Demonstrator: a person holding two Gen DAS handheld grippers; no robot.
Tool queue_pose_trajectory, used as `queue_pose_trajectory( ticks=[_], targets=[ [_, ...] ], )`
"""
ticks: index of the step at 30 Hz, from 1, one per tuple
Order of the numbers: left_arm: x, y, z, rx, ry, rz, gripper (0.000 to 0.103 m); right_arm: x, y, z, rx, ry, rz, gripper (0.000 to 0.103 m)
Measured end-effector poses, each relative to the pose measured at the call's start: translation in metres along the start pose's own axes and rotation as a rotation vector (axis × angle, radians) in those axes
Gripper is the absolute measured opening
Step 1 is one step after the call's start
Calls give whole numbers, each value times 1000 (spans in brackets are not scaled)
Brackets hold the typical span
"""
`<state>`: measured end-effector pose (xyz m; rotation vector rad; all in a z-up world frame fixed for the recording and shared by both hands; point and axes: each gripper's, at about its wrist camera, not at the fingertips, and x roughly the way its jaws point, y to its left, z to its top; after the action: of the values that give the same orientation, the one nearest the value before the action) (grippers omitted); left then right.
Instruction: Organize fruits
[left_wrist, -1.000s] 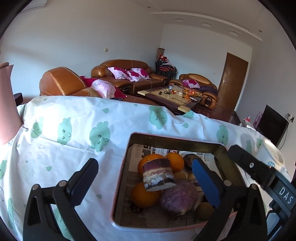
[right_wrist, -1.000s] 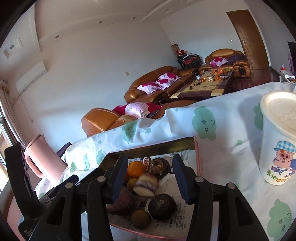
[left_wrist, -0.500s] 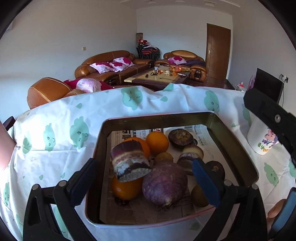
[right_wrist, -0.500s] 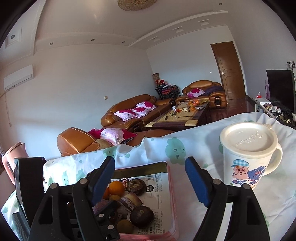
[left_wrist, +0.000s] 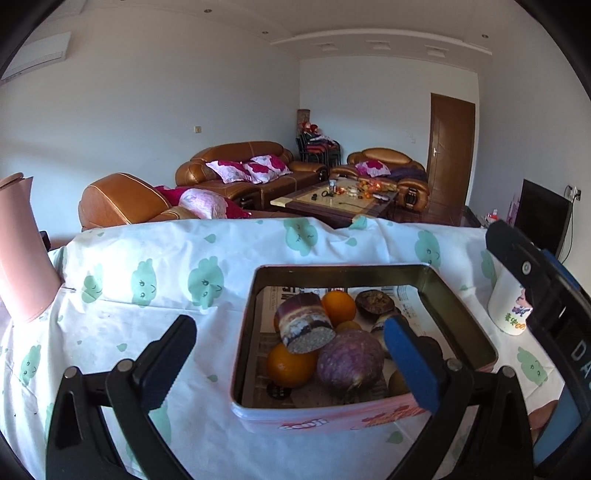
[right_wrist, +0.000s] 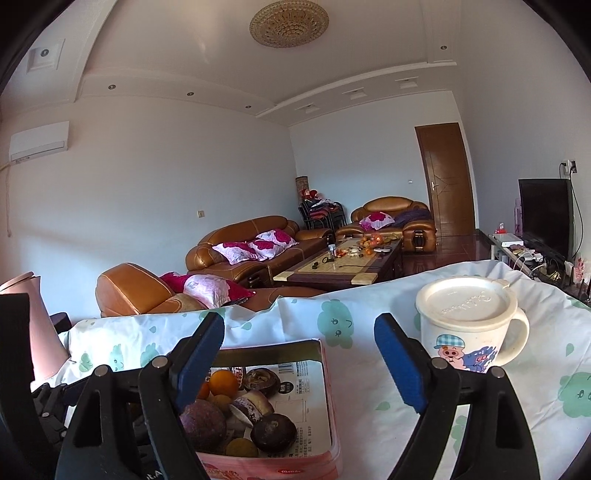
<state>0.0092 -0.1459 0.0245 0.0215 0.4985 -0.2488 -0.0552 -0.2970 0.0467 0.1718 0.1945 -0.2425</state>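
A pink rectangular tin (left_wrist: 332, 417) lined with newspaper sits on the clothed table; it also shows in the right wrist view (right_wrist: 325, 373). It holds oranges (left_wrist: 338, 306), a cut purple yam piece (left_wrist: 304, 325), a round purple root (left_wrist: 349, 363), dark passion fruits (right_wrist: 273, 432) and small brown fruits. My left gripper (left_wrist: 290, 350) is open and empty, raised near the tin's front, straddling its left side. My right gripper (right_wrist: 299, 356) is open and empty, above the tin's right edge.
A white lidded mug with a pig cartoon (right_wrist: 467, 325) stands right of the tin. A pink jug (left_wrist: 20, 251) stands at the table's far left. The cloth (left_wrist: 147, 280) is white with green prints. Sofas and a coffee table lie beyond.
Both grippers have pulled back and risen from the tin. The right gripper opened wider and moved right, bringing the mug into view. The fruits have not moved.
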Motion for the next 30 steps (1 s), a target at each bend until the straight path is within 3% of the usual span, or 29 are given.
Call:
queue_pose_trajectory(
  ticks=[14, 30],
  targets=[
    [-48, 15, -18, 11, -105, 47, 103, -56, 23, -10, -86, -73, -19, 85],
    [-57, 15, -21, 17, -133, 66, 103, -65, 26, -11, -91, -94, -27, 87]
  ],
)
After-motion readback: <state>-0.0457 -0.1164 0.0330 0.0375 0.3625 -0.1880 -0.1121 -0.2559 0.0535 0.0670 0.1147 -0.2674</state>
